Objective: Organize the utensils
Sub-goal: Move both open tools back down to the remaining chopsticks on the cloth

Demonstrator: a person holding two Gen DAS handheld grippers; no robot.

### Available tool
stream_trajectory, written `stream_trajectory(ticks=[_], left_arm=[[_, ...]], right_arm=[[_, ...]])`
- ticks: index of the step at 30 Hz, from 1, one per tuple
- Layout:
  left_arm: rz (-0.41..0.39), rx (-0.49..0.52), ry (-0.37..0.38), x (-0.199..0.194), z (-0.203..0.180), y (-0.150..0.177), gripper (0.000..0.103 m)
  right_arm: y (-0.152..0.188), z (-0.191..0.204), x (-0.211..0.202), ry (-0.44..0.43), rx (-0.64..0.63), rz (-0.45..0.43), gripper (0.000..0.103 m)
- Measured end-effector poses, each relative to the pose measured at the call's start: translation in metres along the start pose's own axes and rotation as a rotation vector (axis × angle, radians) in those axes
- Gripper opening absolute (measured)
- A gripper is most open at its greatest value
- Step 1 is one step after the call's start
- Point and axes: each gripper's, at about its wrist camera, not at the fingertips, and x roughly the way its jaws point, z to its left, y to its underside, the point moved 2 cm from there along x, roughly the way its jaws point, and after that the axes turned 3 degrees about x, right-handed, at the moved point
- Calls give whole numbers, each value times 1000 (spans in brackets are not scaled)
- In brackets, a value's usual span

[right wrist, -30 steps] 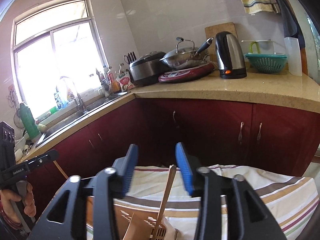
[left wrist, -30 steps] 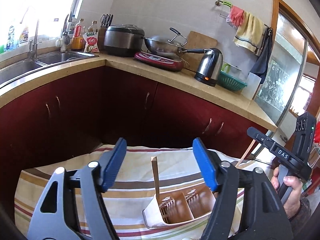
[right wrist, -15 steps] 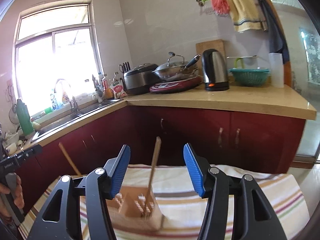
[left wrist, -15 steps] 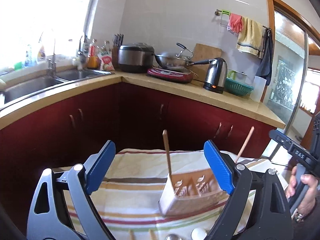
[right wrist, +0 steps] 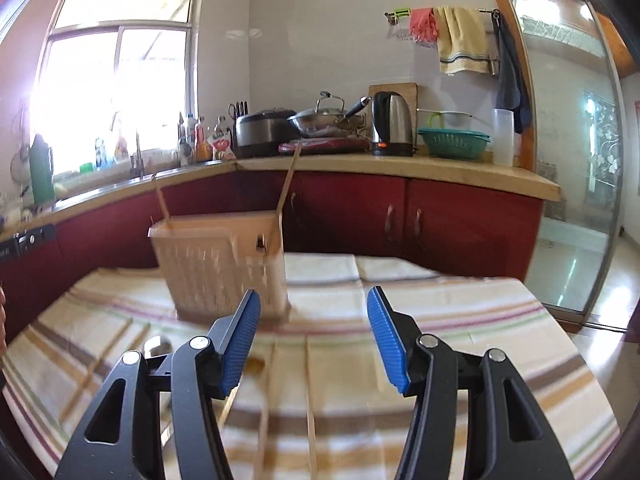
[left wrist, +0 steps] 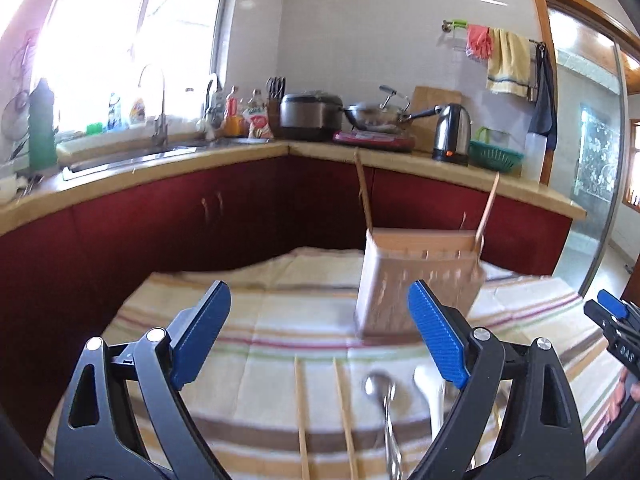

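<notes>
A tan slotted utensil holder [left wrist: 420,276] [right wrist: 220,268] stands on the striped cloth with two wooden chopsticks [left wrist: 362,192] [right wrist: 286,188] upright in it. Nearer me, two loose chopsticks [left wrist: 346,412] [right wrist: 310,400], a metal spoon [left wrist: 380,388] and a white spoon [left wrist: 428,388] lie flat on the cloth. My left gripper [left wrist: 318,336] hangs open and wide above these loose utensils, holding nothing. My right gripper [right wrist: 314,340] is open too, empty, to the right of the holder and short of it. Its tip shows at the left wrist view's right edge [left wrist: 616,320].
The striped cloth [right wrist: 460,320] covers a small table in front of dark red cabinets [left wrist: 240,208]. The counter behind carries a sink, bottles, a rice cooker, a wok, a kettle [right wrist: 392,124] and a green basket [right wrist: 454,142]. A glass door [right wrist: 576,200] is on the right.
Both grippers have drawn back from the holder and sunk lower, and their jaws stand wider. The holder now looks farther off, and loose chopsticks and spoons on the cloth have come into view.
</notes>
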Motion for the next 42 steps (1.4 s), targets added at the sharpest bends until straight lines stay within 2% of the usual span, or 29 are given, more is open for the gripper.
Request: stream_trajectory(ticks=[7,11,16,24,29,32,42], left_arm=[[70,-30,-43,-24,12,62,88],[95,-11,-75,-38,14,96,88],[163,-40,-70,-43,20,132,88],[206,-60,-72,-47,21,156,86],[224,-67,-67,-46,21,164,82],[244,-66,-57,-44,19,167,75],[301,-23,-27,-38,4,183,49]], right_arm=[[57,-9,-19,18,-3,68,55],[84,-14,-25,17,5,101,49],[110,-17,-26,-3,31,152,37],[134,-13,-25,-22,29,209,19],[140,-14,-25,-14,35,220,16],[140,-14,-26,-22,36,224,11],[142,-10,-29,-27,36,224,8]])
